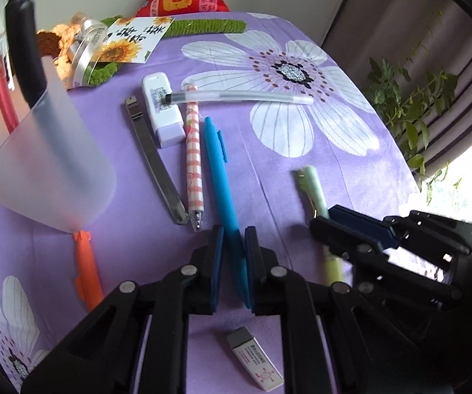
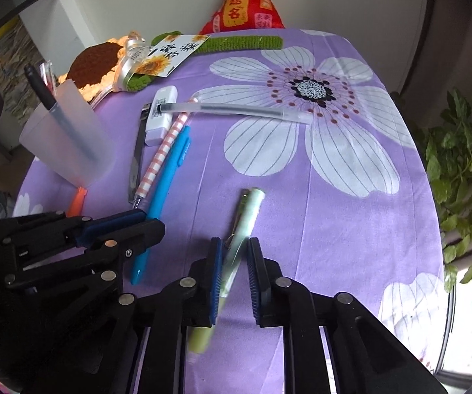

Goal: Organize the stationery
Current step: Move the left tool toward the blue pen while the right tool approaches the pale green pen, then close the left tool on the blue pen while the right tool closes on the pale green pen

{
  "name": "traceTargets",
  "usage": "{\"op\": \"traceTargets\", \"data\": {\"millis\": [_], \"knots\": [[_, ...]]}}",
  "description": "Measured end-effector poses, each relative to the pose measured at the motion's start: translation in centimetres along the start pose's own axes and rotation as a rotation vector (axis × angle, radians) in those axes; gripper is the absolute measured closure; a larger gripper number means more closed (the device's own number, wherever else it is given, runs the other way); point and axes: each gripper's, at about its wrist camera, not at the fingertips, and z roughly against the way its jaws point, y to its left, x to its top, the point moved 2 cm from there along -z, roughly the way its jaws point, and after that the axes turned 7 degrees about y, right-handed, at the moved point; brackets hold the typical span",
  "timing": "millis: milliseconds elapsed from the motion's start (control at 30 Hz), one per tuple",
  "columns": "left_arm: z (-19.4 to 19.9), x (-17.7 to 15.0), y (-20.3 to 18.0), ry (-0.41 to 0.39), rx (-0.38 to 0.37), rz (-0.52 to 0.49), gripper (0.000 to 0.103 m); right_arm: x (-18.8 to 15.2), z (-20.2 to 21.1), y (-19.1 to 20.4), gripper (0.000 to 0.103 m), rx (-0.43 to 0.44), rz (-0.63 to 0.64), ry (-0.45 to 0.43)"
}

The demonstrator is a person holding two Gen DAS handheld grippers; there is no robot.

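Note:
My left gripper (image 1: pixel 234 239) straddles the lower part of a blue pen (image 1: pixel 217 170) that lies on the purple flowered cloth; its jaws stand a little wider than the pen. My right gripper (image 2: pixel 234 249) straddles a pale green pen (image 2: pixel 247 211), jaws apart, the pen slanting between them. The green pen (image 1: pixel 311 184) and the right gripper (image 1: pixel 327 221) also show in the left wrist view. A frosted cup (image 1: pixel 43 161) holding a black marker and a red pen stands at the left.
On the cloth lie a pink checked pen (image 1: pixel 193 157), a metal cutter (image 1: pixel 155 161), a white correction tape (image 1: pixel 163 111), a clear gel pen (image 1: pixel 242 97), an orange marker (image 1: pixel 86 269) and an eraser (image 1: pixel 255 359). Crochet sunflowers and a red cushion sit at the back; a plant is on the right.

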Motion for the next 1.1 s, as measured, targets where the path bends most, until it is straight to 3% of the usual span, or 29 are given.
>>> {"op": "traceTargets", "data": {"millis": [133, 333, 533, 733, 1100], "knots": [[-0.2, -0.5, -1.4, 0.043, -0.088, -0.002, 0.093, -0.3, 0.7, -1.2, 0.092, -0.043, 0.027, -0.009], [-0.4, -1.7, -3.8, 0.097, -0.112, -0.026, 0.093, -0.8, 1.5, -3.7, 0.092, -0.057, 0.002, -0.005], [-0.4, -1.3, -3.6, 0.119, -0.091, 0.002, 0.09, -1.2, 1.5, -4.6, 0.092, -0.041, -0.005, 0.013], [-0.3, 0.4, -3.5, 0.078, -0.046, 0.025, 0.07, -0.7, 1.9, -4.9, 0.092, -0.008, -0.03, 0.001], [-1.9, 3.4, -3.7, 0.077, 0.007, 0.024, 0.071, 0.8, 1.4, -5.2, 0.091, 0.006, -0.041, 0.005]]}}
